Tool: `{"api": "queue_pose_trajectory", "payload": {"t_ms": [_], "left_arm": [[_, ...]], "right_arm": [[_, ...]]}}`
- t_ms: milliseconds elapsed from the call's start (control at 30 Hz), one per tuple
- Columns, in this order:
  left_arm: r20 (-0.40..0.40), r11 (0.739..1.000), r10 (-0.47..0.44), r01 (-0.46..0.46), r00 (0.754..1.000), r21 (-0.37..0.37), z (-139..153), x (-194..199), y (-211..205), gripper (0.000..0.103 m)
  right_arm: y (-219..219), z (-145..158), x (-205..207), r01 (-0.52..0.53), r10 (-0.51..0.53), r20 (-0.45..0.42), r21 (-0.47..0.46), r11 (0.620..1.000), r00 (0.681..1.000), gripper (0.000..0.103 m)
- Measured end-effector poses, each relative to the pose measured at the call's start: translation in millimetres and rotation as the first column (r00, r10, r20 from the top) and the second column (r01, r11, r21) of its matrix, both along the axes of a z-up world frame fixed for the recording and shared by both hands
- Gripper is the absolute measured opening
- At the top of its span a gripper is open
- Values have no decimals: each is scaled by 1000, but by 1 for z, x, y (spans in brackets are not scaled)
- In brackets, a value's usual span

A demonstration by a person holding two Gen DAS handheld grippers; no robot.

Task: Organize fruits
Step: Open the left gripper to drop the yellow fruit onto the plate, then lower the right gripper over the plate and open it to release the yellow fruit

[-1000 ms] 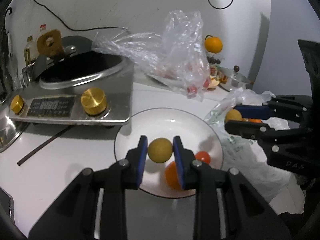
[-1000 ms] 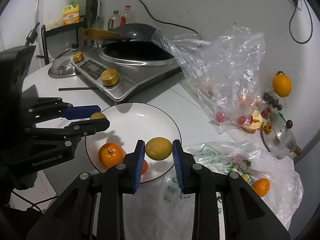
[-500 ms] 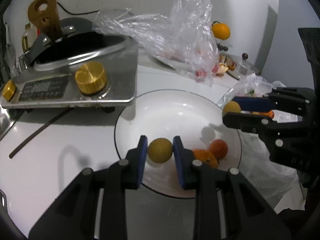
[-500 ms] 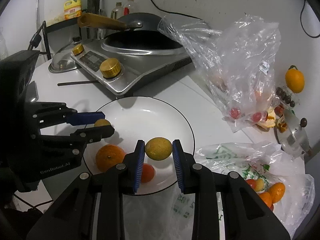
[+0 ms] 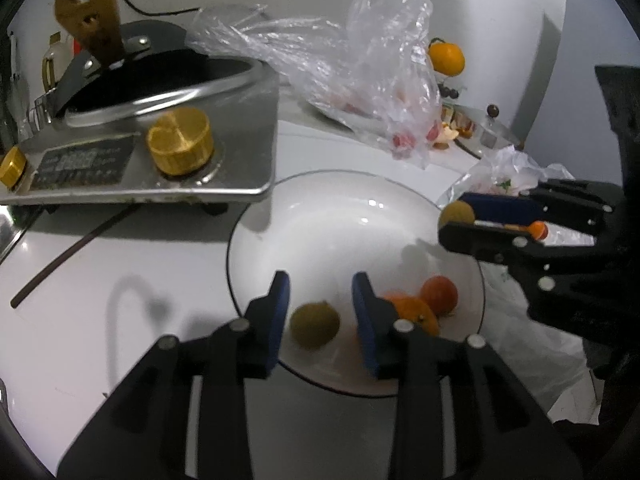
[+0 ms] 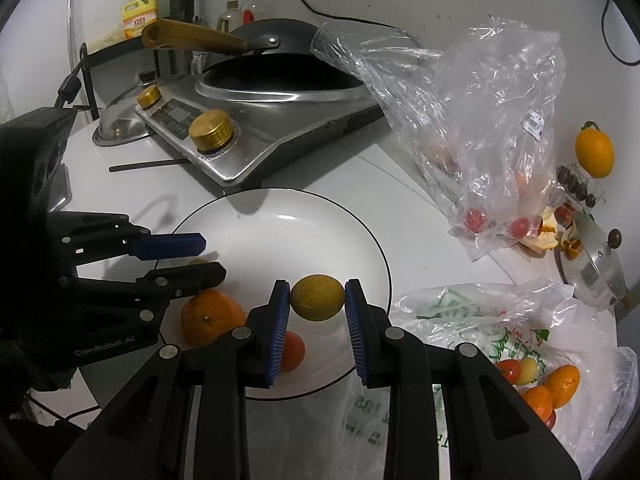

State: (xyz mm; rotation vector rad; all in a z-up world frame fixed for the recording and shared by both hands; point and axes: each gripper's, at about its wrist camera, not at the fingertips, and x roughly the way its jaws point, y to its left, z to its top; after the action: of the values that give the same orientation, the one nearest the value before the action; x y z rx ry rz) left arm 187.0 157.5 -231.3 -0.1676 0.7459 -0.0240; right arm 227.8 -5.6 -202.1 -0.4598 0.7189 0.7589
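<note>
A white plate [image 5: 344, 216] [image 6: 280, 216] lies on the white counter. My left gripper [image 5: 320, 312] is open over its near rim, and a yellow-green fruit [image 5: 315, 323] lies loose between its fingers, slightly blurred. An orange [image 5: 414, 312] [image 6: 212, 316] and a small red fruit [image 5: 440, 294] [image 6: 292, 350] lie on the plate beside it. My right gripper [image 6: 318, 304] is shut on a second yellow-green fruit [image 6: 318, 297] [image 5: 457, 214] and holds it above the plate's right side.
An induction cooker [image 5: 160, 152] [image 6: 256, 136] with a black wok stands behind the plate. A clear bag of red fruit [image 6: 492, 120] lies at the back right. A white printed bag of fruit [image 6: 520, 360] lies right of the plate. A chopstick [image 5: 76, 248] lies left.
My left gripper has opened and let go of its yellow-green fruit, which now lies on the plate. The right gripper has kept its fruit and moved further over the plate.
</note>
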Motion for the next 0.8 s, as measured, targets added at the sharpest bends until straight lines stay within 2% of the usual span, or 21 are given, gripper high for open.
{"api": "queue_pose_trajectory", "payload": {"t_ms": [67,167,367,800], "left_arm": [[20,1000,4,-4,1000,3,6,-3,2,37],[45,1000,26,-26,999,16,13,-9,7,53],[68,995,83,-87,994,47,19,-15,24,53],[57,986,160,-162,986,33,6,-23,59,53]], "right_arm": [[2,0,1,-3,3,1,0,1000,1000,30],[8,0,2,-9,9,-1,2,1000,1000,30],[27,-1,1,-36,36,-3,4,999,999,30],[72,-14,4,-91,91,-34,9,996,995,30]]}}
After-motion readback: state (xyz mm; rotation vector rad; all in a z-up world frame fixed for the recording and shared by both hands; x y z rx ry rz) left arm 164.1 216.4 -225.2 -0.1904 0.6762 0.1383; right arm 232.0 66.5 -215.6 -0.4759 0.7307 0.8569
